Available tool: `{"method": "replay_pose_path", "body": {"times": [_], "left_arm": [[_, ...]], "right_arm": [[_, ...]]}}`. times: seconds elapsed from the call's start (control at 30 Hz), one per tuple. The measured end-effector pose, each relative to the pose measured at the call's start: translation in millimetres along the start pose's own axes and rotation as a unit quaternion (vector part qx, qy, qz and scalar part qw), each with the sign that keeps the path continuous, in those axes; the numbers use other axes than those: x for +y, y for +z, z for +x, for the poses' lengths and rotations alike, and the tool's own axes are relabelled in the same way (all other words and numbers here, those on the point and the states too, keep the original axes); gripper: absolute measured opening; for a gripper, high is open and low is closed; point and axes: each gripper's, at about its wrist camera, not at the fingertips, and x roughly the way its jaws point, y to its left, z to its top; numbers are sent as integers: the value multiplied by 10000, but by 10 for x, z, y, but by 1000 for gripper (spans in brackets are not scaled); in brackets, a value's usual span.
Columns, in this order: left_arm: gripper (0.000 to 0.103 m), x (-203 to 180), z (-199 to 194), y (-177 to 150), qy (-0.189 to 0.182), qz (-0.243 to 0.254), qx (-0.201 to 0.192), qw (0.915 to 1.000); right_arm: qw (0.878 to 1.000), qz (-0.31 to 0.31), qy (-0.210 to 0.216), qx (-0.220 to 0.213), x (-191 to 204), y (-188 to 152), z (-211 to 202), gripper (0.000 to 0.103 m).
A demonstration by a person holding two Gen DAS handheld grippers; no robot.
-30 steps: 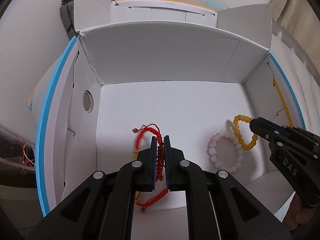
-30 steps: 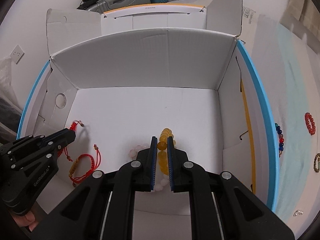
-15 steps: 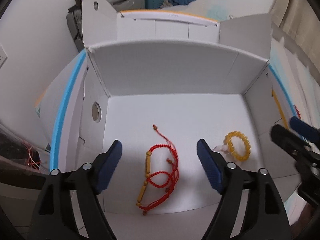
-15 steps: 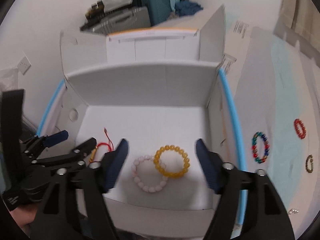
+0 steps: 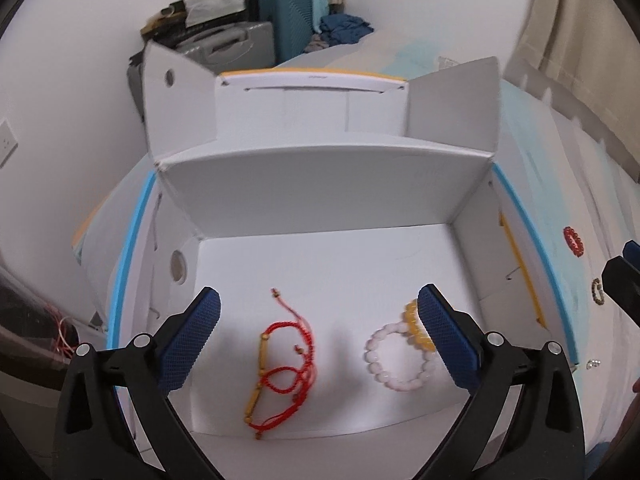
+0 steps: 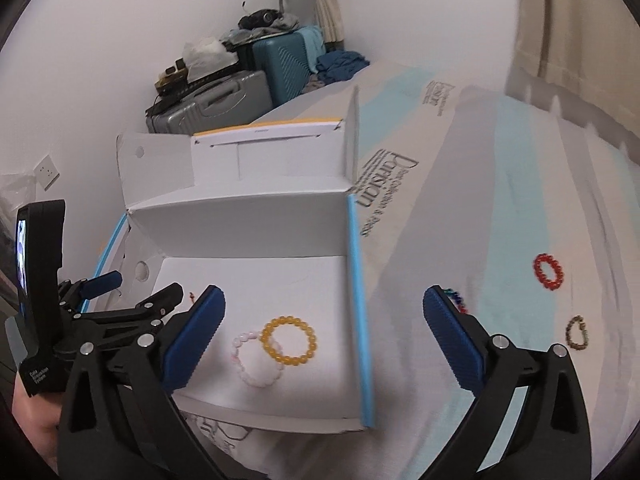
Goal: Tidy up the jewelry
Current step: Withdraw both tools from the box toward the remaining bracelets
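Between the spread fingers of the left gripper [image 5: 318,338] lies the floor of the white cardboard box [image 5: 320,184], and nothing is held: both blue pads stand wide apart, touching nothing. Midway between them, slightly nearer the left finger [image 5: 190,342], the red cord bracelets [image 5: 282,364] lie tangled on the box floor, with yellow tube beads along one side. Just inside the right finger [image 5: 446,338] rests the pale pink bead bracelet [image 5: 394,356]; the amber bead bracelet [image 5: 416,326] overlaps it and is mostly hidden behind that pad.

The right gripper [image 6: 322,338] is likewise released, its fingers far apart and empty. Near its left finger [image 6: 196,336] the pink and amber rings lie overlapping in full view. The box's blue-edged side wall [image 6: 358,300] runs between the fingers. Behind the right finger [image 6: 452,334] a multicoloured bead bracelet [image 6: 458,300] on the bedsheet [image 6: 500,208] is largely covered, so its shape is unclear. Beyond that finger a red bead bracelet [image 6: 548,272] and a brown bead bracelet [image 6: 577,333] lie on the sheet, both blurred. The left gripper's body blocks most of the red cords in this view.
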Motion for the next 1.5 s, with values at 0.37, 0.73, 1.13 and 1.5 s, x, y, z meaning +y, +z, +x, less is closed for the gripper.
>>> {"method": "replay_pose_path", "body": {"times": [0.37, 0.73, 1.13, 1.5], "left_arm": [[97, -716, -151, 48, -305, 478, -277, 9980], [97, -1374, -250, 64, -740, 839, -431, 9928], [97, -2043, -296, -18, -1019, 1380, -488, 9840], [97, -2601, -126, -107, -1218, 1704, -308, 9773]], "right_arm": [[9984, 313, -397, -251, -611, -94, -415, 95], [9952, 584, -755, -207, -1145, -252, -597, 95], [9899, 914, -1084, 4, -1819, -569, -708, 95], [9840, 1209, -1220, 470, -2267, -1000, -574, 95]]}}
